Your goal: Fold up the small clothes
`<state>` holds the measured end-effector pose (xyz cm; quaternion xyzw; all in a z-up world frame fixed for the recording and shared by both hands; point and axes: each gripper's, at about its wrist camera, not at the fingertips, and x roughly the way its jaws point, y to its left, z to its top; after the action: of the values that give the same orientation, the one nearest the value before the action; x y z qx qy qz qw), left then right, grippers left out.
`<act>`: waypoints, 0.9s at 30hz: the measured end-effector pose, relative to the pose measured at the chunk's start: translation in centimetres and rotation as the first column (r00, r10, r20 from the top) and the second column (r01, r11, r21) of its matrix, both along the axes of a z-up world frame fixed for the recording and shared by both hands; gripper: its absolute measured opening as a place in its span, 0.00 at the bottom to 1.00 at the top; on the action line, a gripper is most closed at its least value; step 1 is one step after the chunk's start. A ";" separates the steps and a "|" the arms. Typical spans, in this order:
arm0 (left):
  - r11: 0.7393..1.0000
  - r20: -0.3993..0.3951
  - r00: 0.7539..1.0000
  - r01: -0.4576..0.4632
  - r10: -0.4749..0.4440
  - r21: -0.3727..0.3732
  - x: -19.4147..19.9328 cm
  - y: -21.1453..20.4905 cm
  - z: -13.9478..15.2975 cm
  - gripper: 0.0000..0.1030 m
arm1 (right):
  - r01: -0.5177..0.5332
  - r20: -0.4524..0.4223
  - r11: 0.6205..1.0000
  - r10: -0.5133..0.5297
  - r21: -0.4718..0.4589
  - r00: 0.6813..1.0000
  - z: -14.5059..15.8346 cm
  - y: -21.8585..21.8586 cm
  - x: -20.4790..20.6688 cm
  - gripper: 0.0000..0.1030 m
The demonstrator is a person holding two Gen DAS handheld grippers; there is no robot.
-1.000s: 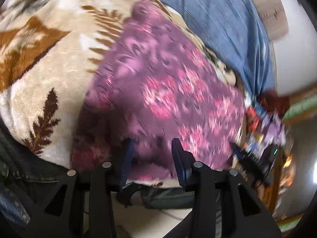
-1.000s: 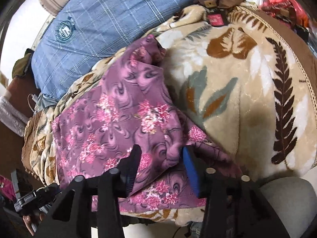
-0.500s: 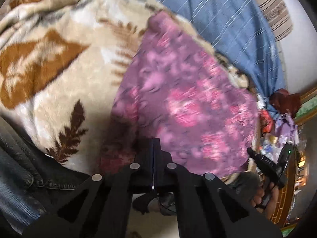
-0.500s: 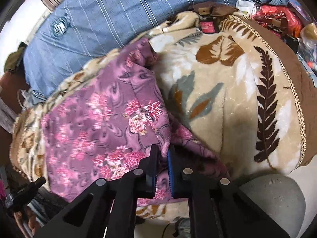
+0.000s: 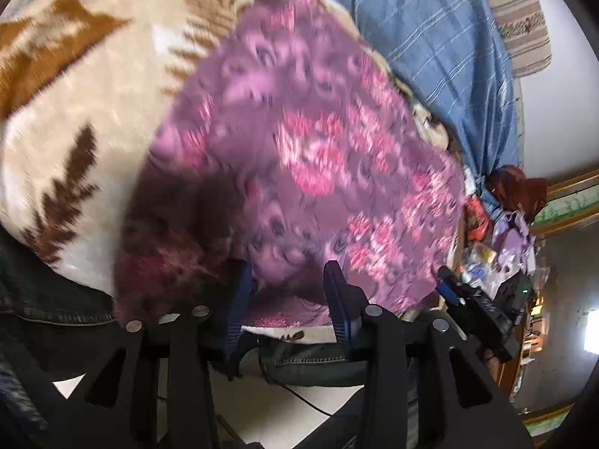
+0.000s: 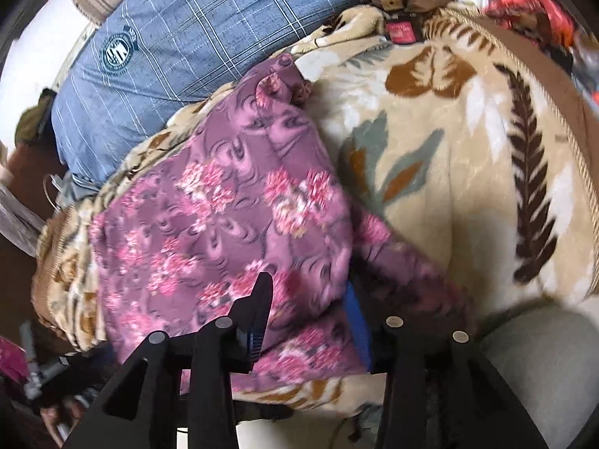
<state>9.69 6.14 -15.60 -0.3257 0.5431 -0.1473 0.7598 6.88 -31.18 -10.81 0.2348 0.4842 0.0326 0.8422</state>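
One purple floral garment (image 6: 239,232) lies spread on the leaf-print blanket (image 6: 449,172), its narrow end up by the blue checked cloth (image 6: 194,26). Near its lower edge, my right claw (image 6: 307,295) has just been opening; the jaws stand apart with a fold of garment between them, and I cannot tell whether the pads press it. My left claw (image 5: 288,280) sits at the same hem, seen from the other side; it too has just been opening, jaws apart, with garment (image 5: 299,157) edge in the gap, seemingly loose. Below the garment, dark denim (image 5: 52,299) shows beside the blanket (image 5: 75,112). Beyond the garment's far corner is my other claw, and bright clutter (image 5: 501,232).
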 end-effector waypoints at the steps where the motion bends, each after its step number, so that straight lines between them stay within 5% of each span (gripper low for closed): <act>1: 1.000 -0.009 1.000 -0.003 0.003 0.002 0.1 -0.2 -0.3 0.36 | -0.009 -0.005 1.000 0.009 0.023 1.000 -0.3 0.4 0.0 0.40; 3: 0.999 -0.022 0.999 -0.029 0.028 -0.021 0.4 -0.4 -0.8 0.27 | -0.007 -0.031 1.000 0.007 0.012 1.000 -1.0 0.6 0.3 0.36; 4: 0.998 -0.017 0.999 -0.047 0.046 -0.034 0.5 -0.2 -0.9 0.08 | 0.000 -0.027 1.000 0.000 -0.002 1.000 -1.1 0.6 0.4 0.21; 5: 0.998 -0.015 0.998 -0.055 0.054 -0.037 0.5 -0.1 -0.8 0.04 | 0.002 -0.020 1.000 -0.002 0.000 1.000 -1.0 0.6 0.3 0.04; 11: 0.996 0.120 0.989 -0.091 0.089 0.012 -1.3 1.4 3.4 0.02 | -0.042 0.020 0.999 0.042 -0.003 0.999 1.4 0.6 -1.2 0.04; 16: 0.997 0.026 0.999 -0.047 0.045 0.066 0.7 0.3 -0.3 0.03 | -0.051 -0.051 0.997 0.049 -0.051 0.998 -1.3 1.5 -0.5 0.04; 20: 0.995 0.047 0.999 -0.033 0.028 0.096 -0.1 -0.5 -0.1 0.06 | -0.027 -0.039 0.997 0.024 -0.074 0.999 -1.0 1.5 -0.6 0.13; 24: 0.992 0.066 0.998 -0.014 0.005 0.128 -1.0 0.2 1.9 0.17 | -0.039 -0.032 0.993 0.036 -0.111 0.999 0.5 2.0 -1.2 0.28; 27: 0.990 0.133 0.990 -0.059 0.041 0.131 -2.3 1.9 3.8 0.38 | -0.042 0.033 0.987 0.047 -0.158 0.998 3.5 2.9 -2.3 0.39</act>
<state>7.36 8.04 -11.85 -0.2772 0.4929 -0.1120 0.8171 4.53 -28.29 -7.33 0.1562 0.4747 0.0175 0.8660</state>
